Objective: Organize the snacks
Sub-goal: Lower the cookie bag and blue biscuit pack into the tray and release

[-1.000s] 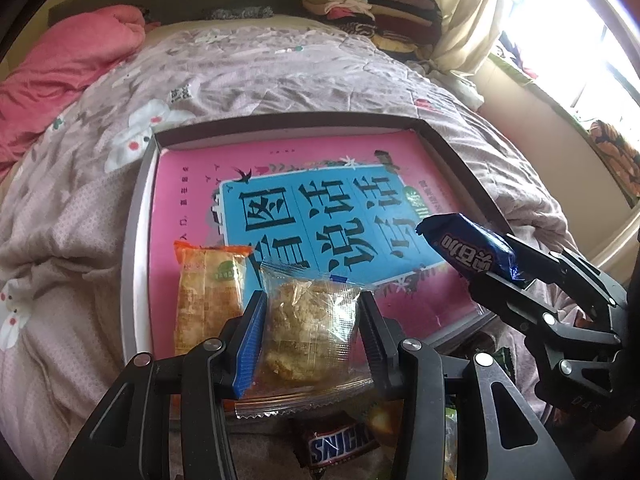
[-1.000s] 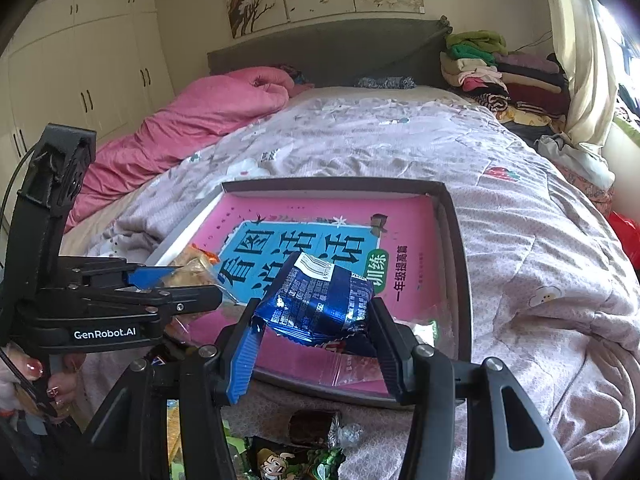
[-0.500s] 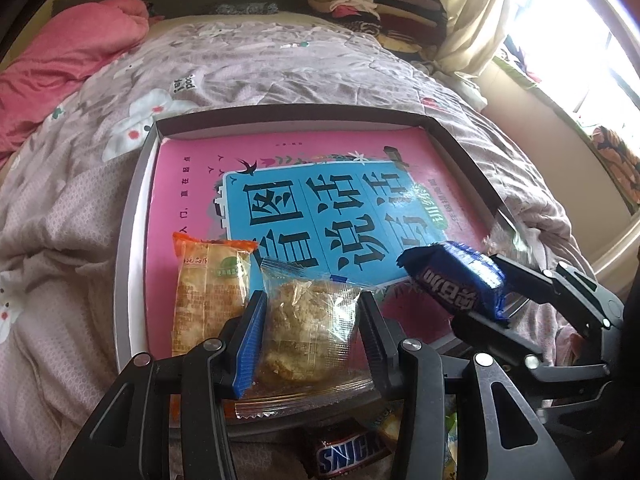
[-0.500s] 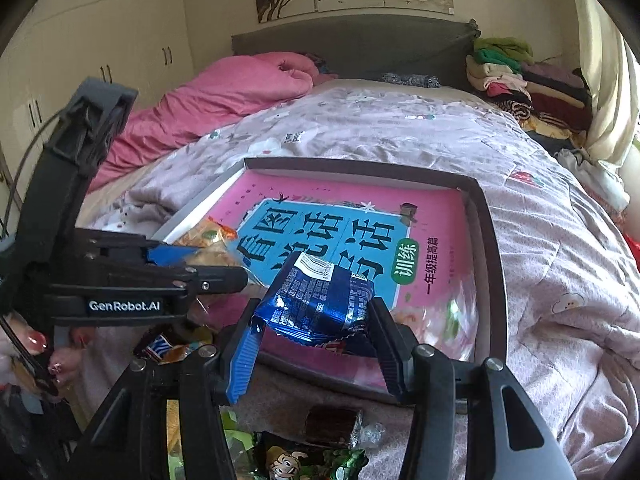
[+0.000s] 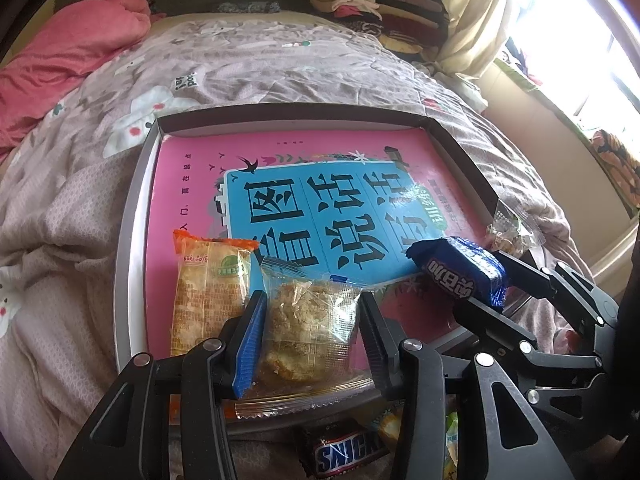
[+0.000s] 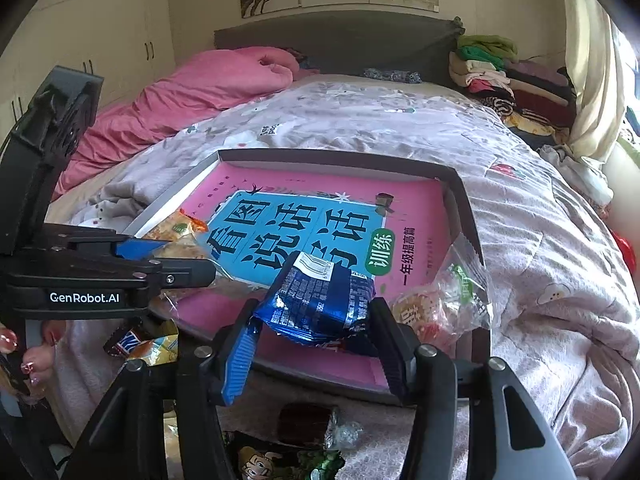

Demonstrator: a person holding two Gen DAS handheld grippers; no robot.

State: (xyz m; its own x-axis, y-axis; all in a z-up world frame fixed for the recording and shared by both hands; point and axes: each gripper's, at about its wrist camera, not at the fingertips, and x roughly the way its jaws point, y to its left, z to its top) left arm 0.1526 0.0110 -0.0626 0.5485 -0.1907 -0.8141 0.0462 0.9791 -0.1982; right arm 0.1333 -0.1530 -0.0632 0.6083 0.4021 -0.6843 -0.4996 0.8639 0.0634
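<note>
Left wrist view: our left tool [image 5: 310,336] grips a clear-wrapped crumbly cake [image 5: 306,334], jaws partly closed with both pads against the packet's sides. The packet lies at the near edge of a shallow grey tray [image 5: 132,240] on the bed [image 5: 80,200], over a pink and blue book cover [image 5: 320,208] that lines the tray. Just left of it, touching its wrapper, lies an orange biscuit packet [image 5: 210,292] flat on the cover. To the right, our right tool [image 5: 486,284] reaches in from the side with a dark blue snack packet [image 5: 460,270] between its fingers, low over the tray's near right part. A clear candy bag [image 5: 508,232] sits by the tray's right wall. In front of the tray, on the quilt, a Snickers bar [image 5: 344,452] lies among other wrappers.

Right wrist view: our right tool [image 6: 310,340] has its jaws partly apart and has just been opening; the blue packet [image 6: 316,304] sits between them, its crumpled ends touching both pads, over the near edge of the tray [image 6: 464,200]. Whether it rests on the cover we cannot tell. The clear bag [image 6: 448,304] leans at the tray's near right corner, just beside the right finger. At left, our left tool [image 6: 176,260] holds the cake packet level at the tray's left side, a hand with painted nails [image 6: 28,356] below it. Loose sweets [image 6: 320,428] lie on the bed in front of the tray.
</note>
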